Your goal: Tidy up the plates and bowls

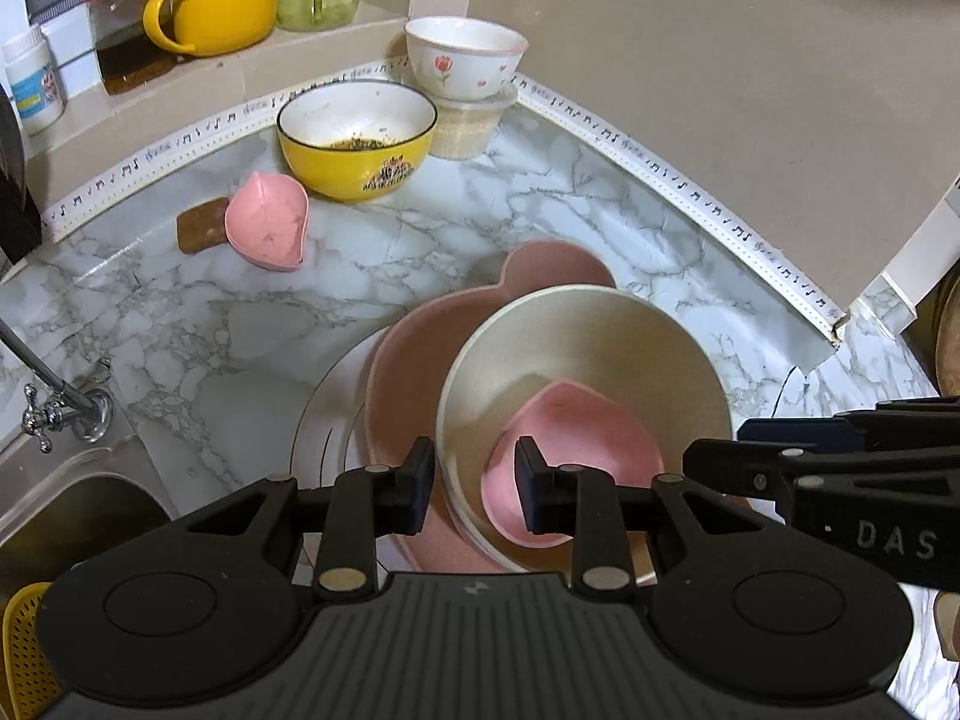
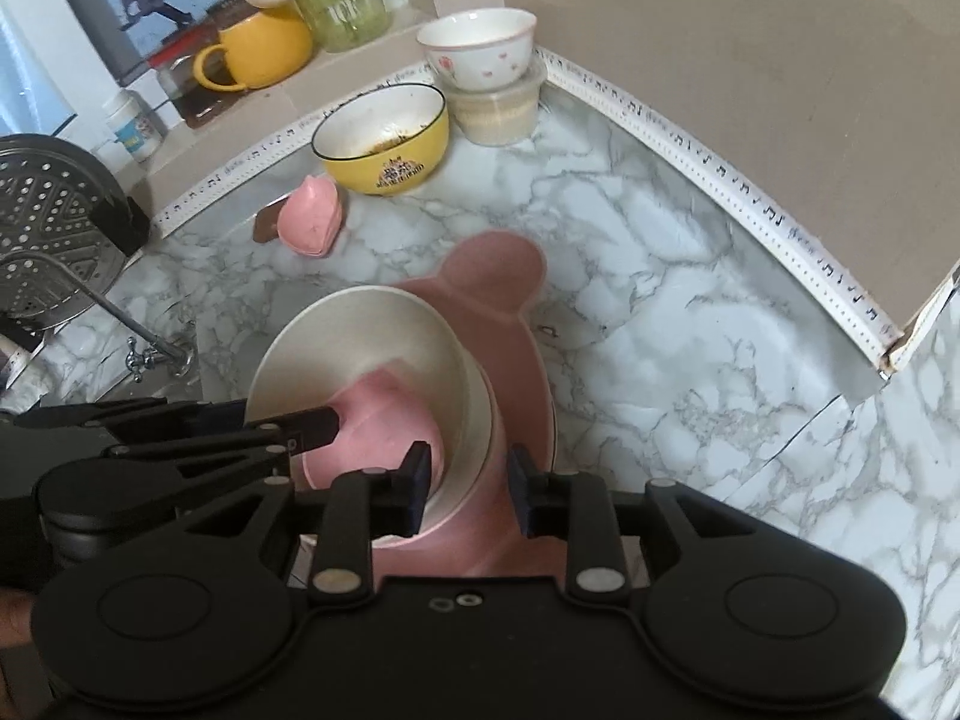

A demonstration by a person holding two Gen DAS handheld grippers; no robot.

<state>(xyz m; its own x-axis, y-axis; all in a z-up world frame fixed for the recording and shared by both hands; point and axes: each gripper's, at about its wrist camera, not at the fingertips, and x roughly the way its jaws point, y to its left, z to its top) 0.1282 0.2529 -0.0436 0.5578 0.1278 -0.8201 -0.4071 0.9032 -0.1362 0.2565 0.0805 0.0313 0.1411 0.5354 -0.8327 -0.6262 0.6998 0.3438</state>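
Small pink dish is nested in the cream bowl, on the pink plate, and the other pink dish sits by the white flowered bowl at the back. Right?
One slip: the other pink dish sits beside the yellow bowl, not the flowered bowl, as the left wrist view shows. The rest holds.

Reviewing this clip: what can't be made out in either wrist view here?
- White plate: mostly covered by the pink bear-shaped plate in both views.
- Near rim of cream bowl: hidden behind the left gripper body.
- Yellow bowl lettering: too small to read.
- Small pink dish: motion-blurred, right view.
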